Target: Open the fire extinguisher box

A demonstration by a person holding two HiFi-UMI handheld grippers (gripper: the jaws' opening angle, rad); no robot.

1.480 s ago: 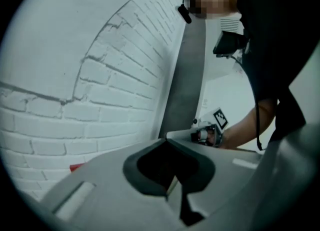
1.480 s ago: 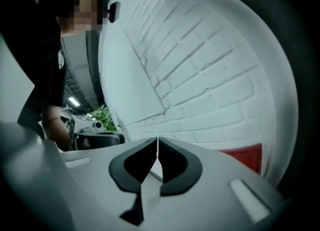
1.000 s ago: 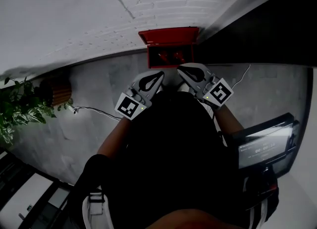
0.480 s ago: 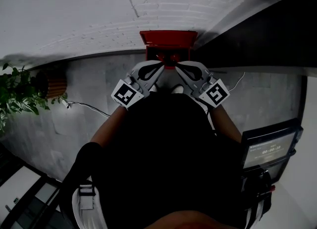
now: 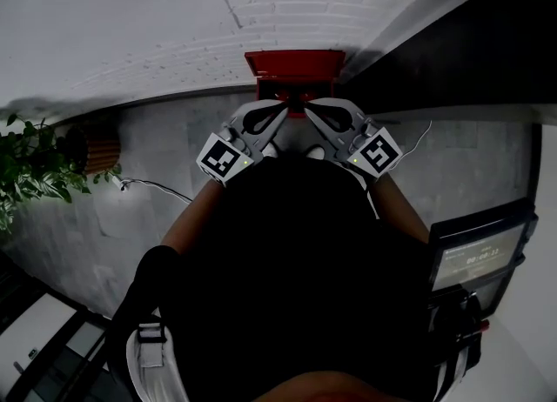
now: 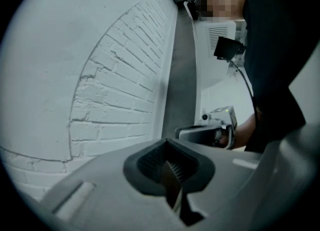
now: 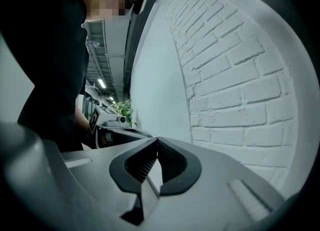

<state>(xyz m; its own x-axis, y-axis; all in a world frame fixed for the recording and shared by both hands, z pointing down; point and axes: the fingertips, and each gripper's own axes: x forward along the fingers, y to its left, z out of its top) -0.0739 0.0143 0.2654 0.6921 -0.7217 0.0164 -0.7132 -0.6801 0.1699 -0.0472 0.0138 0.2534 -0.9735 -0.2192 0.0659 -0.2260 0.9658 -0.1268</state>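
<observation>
The red fire extinguisher box (image 5: pixel 296 64) stands on the grey floor against the white brick wall (image 5: pixel 287 0). Its front below the red top looks dark with red shapes in it. My left gripper (image 5: pixel 280 112) and right gripper (image 5: pixel 312 113) are held side by side in front of the box, tips almost meeting at its lower front edge. I cannot tell whether they touch it. In the left gripper view the left gripper (image 6: pixel 172 172) is shut with nothing in it. The right gripper (image 7: pixel 155 162) is likewise shut and empty in its own view. Neither gripper view shows the box.
A green plant (image 5: pixel 35 174) and a brown pot (image 5: pixel 97 161) stand at the left. A thin cable (image 5: pixel 161 188) lies on the floor. A device with a lit screen (image 5: pixel 474 257) is at the right. A dark panel (image 5: pixel 470 52) adjoins the brick wall.
Both grippers have moved forward and closer together, from short of the box to its front edge. The head view has shifted so the box sits more centrally.
</observation>
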